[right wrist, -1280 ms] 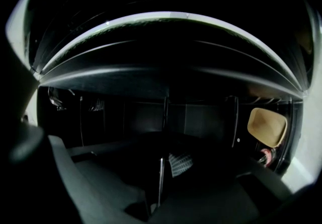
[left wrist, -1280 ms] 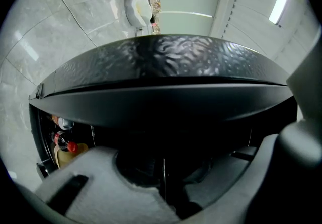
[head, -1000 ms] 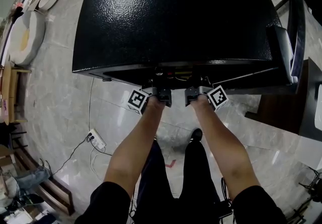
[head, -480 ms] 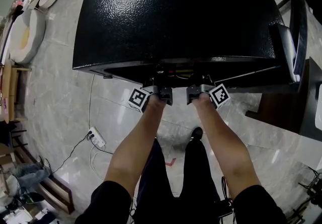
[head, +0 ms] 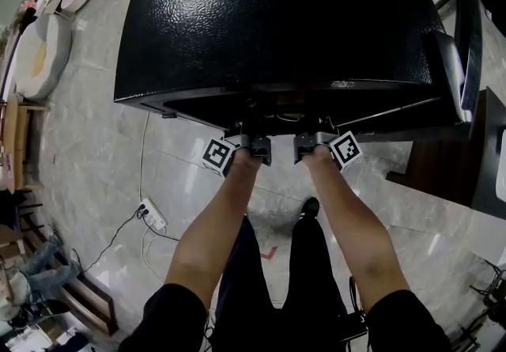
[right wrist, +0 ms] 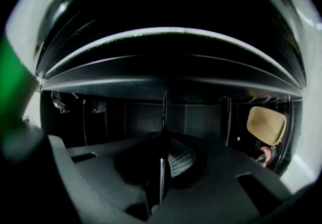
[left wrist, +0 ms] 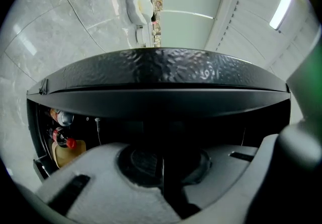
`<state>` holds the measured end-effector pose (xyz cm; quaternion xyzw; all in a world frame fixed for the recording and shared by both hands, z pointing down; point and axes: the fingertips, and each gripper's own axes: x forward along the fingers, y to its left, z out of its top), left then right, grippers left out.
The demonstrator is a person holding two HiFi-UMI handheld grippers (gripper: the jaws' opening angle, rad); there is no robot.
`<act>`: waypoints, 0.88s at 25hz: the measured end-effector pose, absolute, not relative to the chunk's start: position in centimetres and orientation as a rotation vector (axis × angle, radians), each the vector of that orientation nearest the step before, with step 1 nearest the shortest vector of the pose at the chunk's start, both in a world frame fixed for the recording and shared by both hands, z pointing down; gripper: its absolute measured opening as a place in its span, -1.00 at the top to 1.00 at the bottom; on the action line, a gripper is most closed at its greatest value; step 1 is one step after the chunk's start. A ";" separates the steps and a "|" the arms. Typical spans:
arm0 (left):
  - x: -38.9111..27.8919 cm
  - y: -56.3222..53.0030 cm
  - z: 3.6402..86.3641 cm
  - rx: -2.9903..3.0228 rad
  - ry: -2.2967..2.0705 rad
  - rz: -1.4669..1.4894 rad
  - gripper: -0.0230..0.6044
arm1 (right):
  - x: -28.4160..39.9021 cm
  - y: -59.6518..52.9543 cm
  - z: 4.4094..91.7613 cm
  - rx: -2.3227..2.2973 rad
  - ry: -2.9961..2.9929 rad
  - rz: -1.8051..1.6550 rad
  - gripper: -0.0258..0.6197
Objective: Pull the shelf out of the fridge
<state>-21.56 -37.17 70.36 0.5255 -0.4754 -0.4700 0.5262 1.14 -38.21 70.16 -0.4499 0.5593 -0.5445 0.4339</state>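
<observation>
Both grippers reach level into the dark opening under the top of the black fridge (head: 277, 18), side by side and close together. The left gripper (left wrist: 162, 172) has its jaws pinched nearly together on a thin edge (only a bright sliver shows between the pads). The right gripper (right wrist: 161, 167) is pinched the same way on the shelf (right wrist: 164, 109), which runs edge-on from its jaws back into the fridge. A red-capped bottle (left wrist: 63, 140) stands inside.

Pale marble floor (head: 103, 129) carries the black fridge (head: 277, 18) (door swung open) and a white power strip (head: 152, 218).
</observation>
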 end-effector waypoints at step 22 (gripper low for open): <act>-21.6 -35.0 69.9 1.269 -1.128 -1.142 0.83 | 1.2 -36.2 70.2 -1.097 1.388 -1.370 0.82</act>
